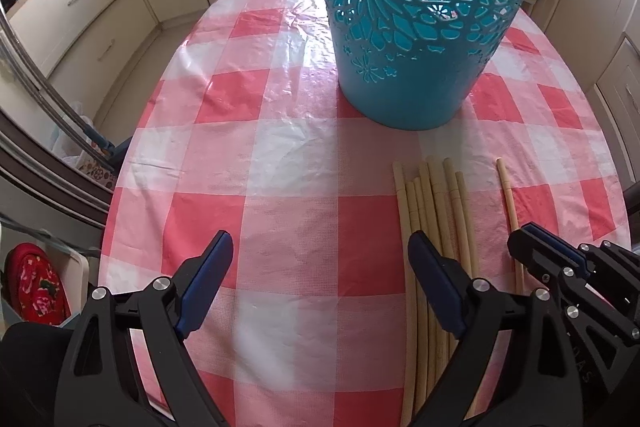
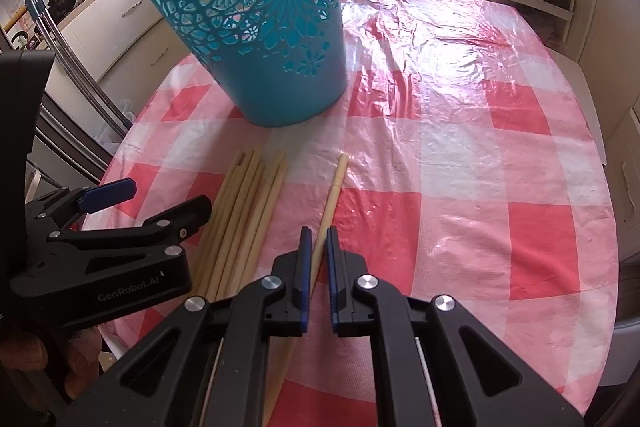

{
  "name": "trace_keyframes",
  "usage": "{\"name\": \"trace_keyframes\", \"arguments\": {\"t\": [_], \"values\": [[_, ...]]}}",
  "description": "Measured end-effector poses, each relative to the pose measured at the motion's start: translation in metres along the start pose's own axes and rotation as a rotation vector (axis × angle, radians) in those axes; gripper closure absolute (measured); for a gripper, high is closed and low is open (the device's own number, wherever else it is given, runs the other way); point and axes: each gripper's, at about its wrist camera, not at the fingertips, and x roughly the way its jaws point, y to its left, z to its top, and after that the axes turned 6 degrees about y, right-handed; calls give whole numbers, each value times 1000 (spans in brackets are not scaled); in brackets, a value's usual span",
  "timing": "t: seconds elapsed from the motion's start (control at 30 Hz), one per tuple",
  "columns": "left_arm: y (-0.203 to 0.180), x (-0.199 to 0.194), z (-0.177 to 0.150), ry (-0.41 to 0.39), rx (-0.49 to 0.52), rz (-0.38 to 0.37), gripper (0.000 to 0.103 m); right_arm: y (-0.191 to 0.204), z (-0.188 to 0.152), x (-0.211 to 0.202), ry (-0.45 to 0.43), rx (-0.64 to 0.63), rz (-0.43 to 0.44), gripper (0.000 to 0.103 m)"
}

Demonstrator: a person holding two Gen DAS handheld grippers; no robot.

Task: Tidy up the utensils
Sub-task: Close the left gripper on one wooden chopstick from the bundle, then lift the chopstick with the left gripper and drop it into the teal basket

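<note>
Checked tablecloth (image 2: 460, 155) carries an upright teal basket (image 2: 256, 39), presumably the receptacle. Before it lies a chopstick bundle (image 2: 244, 211). Left gripper (image 1: 320, 283), jaws wide apart, hovers beside the bundle. Right gripper (image 2: 316, 267) is clamped on a single chopstick (image 2: 334, 195), set apart for an easier pick.

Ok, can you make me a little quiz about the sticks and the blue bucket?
1. True or false: the blue bucket stands upright on the checked tablecloth.
2. Which tool is closed on the lone chopstick? A) the left tool B) the right tool
3. Fill in: the bundle of chopsticks lies on the tablecloth in front of the ____.

Key:
1. True.
2. B; the left tool is wide open and holds nothing.
3. Bucket.
</note>
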Motion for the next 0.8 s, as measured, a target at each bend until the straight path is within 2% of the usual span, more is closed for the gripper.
{"name": "trace_keyframes", "arguments": {"t": [0.07, 0.13, 0.2, 0.27, 0.37, 0.4, 0.43, 0.5, 0.57, 0.63, 0.73, 0.8], "values": [[-3, 2, 0, 5, 11, 6, 17, 0, 0, 0, 0, 3, 8, 95], [-4, 6, 0, 20, 12, 5, 22, 0, -1, 0, 1, 6, 16, 95], [-1, 6, -2, 23, -1, -29, 25, 0, -1, 0, 1, 10, 23, 95], [1, 7, -1, 24, 2, -49, 30, 0, -2, 1, 0, 8, 22, 95], [2, 6, 2, 13, 22, -79, 44, 1, -1, 1, -2, 4, 20, 95], [1, 5, 3, 5, 39, -87, 56, 2, -1, 1, -3, 4, 22, 95], [2, 4, 5, -1, 52, -103, 75, 2, -1, 1, -3, 4, 25, 95], [4, 5, 9, 6, 68, -146, 95, 1, -1, 1, -3, 2, 26, 95], [8, 6, 13, 27, 76, -184, 98, 0, -1, 1, -2, 5, 31, 95], [20, -4, 16, 15, 60, -207, 98, -2, -1, 1, 2, 12, 42, 95], [48, -42, 30, -74, -19, -251, 98, -4, -2, 1, 3, 25, 55, 95], [70, -82, 43, -188, -67, -288, 99, -3, -2, 1, 3, 24, 53, 95]]}}
